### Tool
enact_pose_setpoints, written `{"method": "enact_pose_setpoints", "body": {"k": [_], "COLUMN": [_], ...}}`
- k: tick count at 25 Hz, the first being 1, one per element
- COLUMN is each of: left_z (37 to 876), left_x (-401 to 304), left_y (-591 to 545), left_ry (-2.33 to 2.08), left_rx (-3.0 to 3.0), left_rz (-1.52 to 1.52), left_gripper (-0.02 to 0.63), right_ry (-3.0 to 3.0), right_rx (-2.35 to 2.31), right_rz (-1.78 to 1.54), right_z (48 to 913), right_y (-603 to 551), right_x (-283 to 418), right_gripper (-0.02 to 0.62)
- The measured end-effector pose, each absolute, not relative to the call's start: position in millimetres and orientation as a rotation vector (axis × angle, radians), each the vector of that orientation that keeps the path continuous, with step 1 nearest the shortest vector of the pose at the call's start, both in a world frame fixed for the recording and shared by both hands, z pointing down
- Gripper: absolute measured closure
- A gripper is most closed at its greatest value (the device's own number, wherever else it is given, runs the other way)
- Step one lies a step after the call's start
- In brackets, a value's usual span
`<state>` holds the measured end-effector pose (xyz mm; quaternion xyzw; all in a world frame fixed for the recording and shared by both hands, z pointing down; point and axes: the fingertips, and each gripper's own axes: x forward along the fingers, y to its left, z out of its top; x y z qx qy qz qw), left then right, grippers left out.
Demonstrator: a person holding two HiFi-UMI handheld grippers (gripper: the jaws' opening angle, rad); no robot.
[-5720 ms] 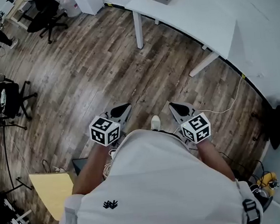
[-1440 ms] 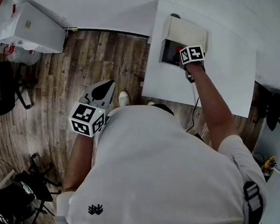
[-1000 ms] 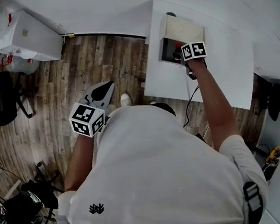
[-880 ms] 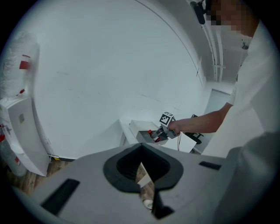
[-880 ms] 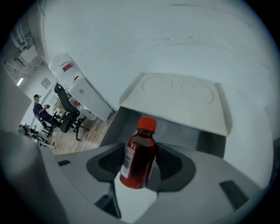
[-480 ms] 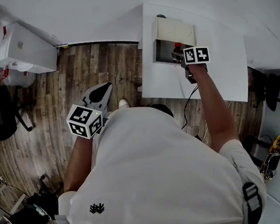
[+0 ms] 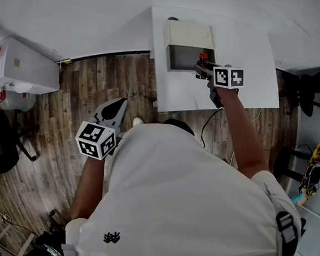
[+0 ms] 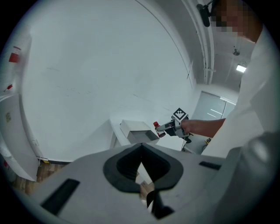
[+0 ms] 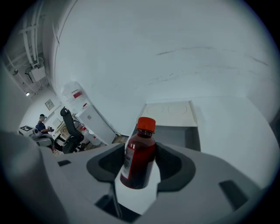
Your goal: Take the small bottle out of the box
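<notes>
Right gripper view shows the right gripper clamped on the small bottle: the two dark pads press against its sides low on the body, and the red cap and shoulders stand clear above them. Behind it is the box, lying on the white table with its open side towards the person. The bottle appears to be just outside that opening, held in the air in front of it, so the removal looks nearly done. The left gripper hangs low by the person's side over the wooden floor, with its jaws together and nothing in them. The main risk is a slip: the bottle is round and smooth, it is gripped low, and it leans a little, so a quick swing or a slackened squeeze could let it tip or drop onto the table. Its cap is also close to the box's front edge and could catch there if the gripper rises or turns before it backs away.
</notes>
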<state>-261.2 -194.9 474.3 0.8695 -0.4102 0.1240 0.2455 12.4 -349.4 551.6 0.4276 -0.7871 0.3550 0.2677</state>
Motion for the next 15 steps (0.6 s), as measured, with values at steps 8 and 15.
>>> {"method": "enact_pose_setpoints", "body": {"k": [8,15], "left_z": [473.9,461.1], "left_x": [-240.3,-219.0], "left_y": [-203.4,-211.6], "left_ry": [-1.052,-1.011], "left_rx": [2.41,2.465], "left_rz": [0.348,0.336], "left_gripper": [0.6,0.6], "right_ry": [-2.221,-2.292], "right_rx": [1.183,1.145], "right_rz": [0.961,0.963], "right_z": [517.1,489.4], "right_y": [-308.9,-268.6], "right_x": [13.3,7.1], "right_gripper": [0.373,0.373]}}
